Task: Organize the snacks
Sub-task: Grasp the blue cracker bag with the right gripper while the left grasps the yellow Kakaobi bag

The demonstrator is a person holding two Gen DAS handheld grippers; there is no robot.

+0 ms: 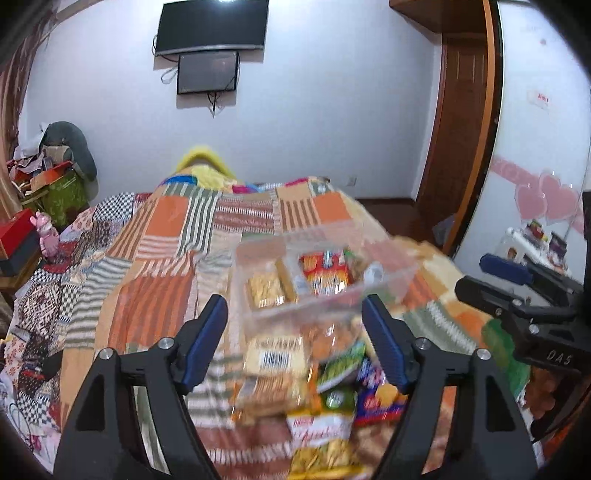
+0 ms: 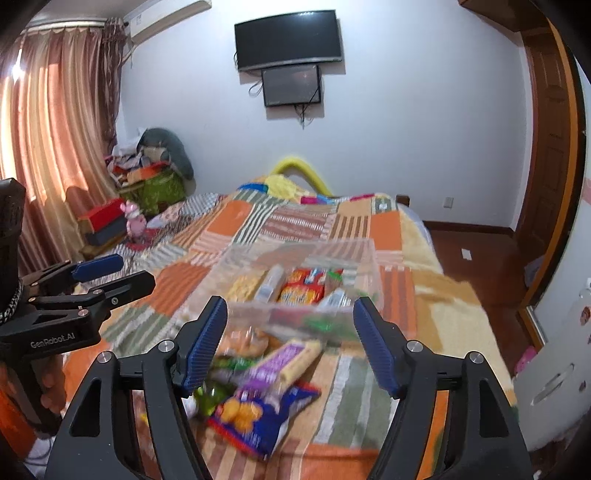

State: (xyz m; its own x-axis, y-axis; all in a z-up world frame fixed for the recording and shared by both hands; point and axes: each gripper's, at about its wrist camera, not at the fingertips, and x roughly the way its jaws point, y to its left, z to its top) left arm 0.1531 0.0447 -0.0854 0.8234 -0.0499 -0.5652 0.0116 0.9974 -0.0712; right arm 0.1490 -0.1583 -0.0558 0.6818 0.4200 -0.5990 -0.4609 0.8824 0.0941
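Left wrist view shows a big bed (image 1: 229,229) with a patchwork blanket (image 1: 159,288) of orange, green and striped squares. Past the far end of the bed is a white wall (image 1: 325,122) with a dark TV (image 1: 212,26) high up and a smaller dark screen (image 1: 207,72) right under it. A wooden door (image 1: 461,122) stands to the right of the bed. To the left of the bed, by the wall, a heap of clothes and boxes (image 1: 55,162) is piled up, and a pink toy (image 1: 47,232) sits beside the bed's left edge. Pink curtains (image 2: 55,122) hang on the left side of the bed in the right wrist view.

A clear plastic box (image 1: 321,273) sits on the bed, a bit past the middle. Some snack packs already lie inside it. Closer to the cameras than the box, a pile of loose snacks (image 1: 317,391) lies on the blanket, with a blue bag (image 2: 258,410) and a long pack (image 2: 291,358) on top in the right wrist view.

The left gripper (image 1: 295,343) hangs over the snack pile with its jaws spread wide and nothing between them. The right gripper (image 2: 290,343) is just the same, jaws wide apart over the pile, holding nothing.

The box and snacks are very blurry, so the words on the packs cannot be read. The gripper arms cover the near part of the pile. Dark round edges cut off the corners of both views.
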